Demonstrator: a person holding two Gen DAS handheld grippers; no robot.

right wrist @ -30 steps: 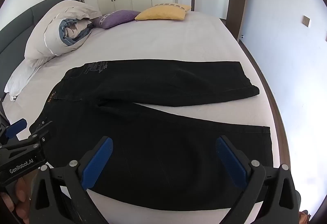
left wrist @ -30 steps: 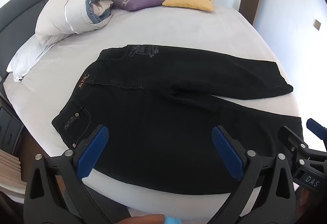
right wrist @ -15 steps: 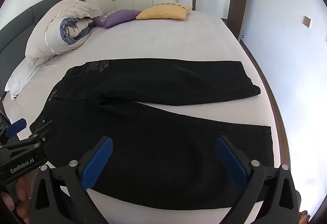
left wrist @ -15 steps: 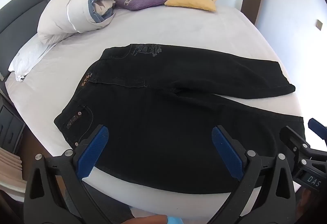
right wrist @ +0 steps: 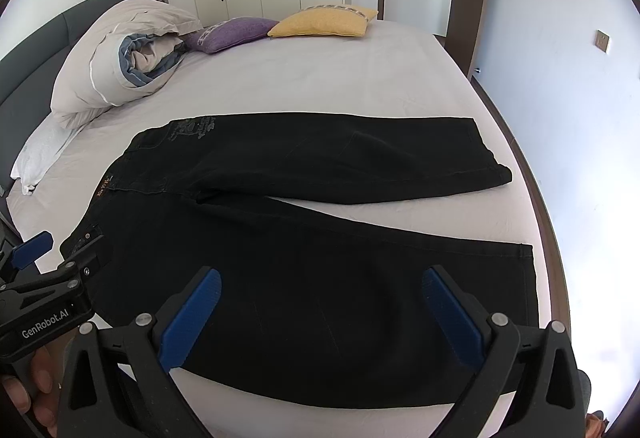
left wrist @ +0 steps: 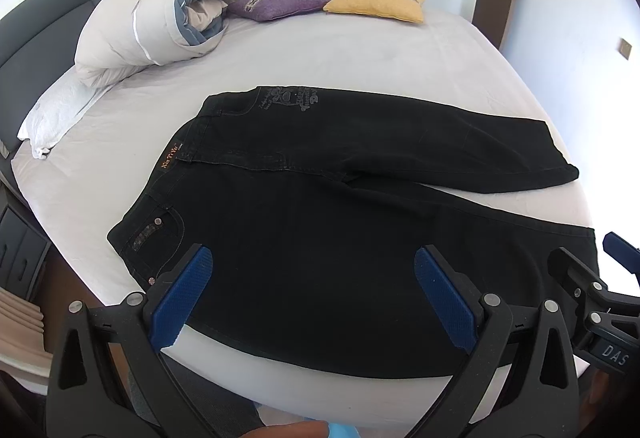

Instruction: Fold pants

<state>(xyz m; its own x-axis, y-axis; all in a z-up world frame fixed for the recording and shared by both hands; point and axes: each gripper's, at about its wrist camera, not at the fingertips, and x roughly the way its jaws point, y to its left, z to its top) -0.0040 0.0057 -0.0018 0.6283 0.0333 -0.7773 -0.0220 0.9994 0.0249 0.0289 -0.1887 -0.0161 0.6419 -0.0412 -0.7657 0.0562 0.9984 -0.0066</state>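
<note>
Black pants (left wrist: 320, 206) lie flat on the white bed (left wrist: 360, 54), waistband to the left, both legs spread out to the right; they also show in the right wrist view (right wrist: 320, 238). My left gripper (left wrist: 312, 294) is open and empty, hovering above the near leg close to the waist. My right gripper (right wrist: 320, 314) is open and empty, above the near leg further right. Each gripper shows at the edge of the other's view.
A rolled duvet and pillow (left wrist: 152, 26) lie at the bed's left. A purple cushion (left wrist: 280, 2) and a yellow cushion (left wrist: 376, 4) sit at the far side. A dark headboard (left wrist: 36, 26) runs on the left. The bed's near edge is just below the grippers.
Both grippers have shifted slightly, so the pants sit a little lower and to the right in view. The pants have not moved. Both stay open.
</note>
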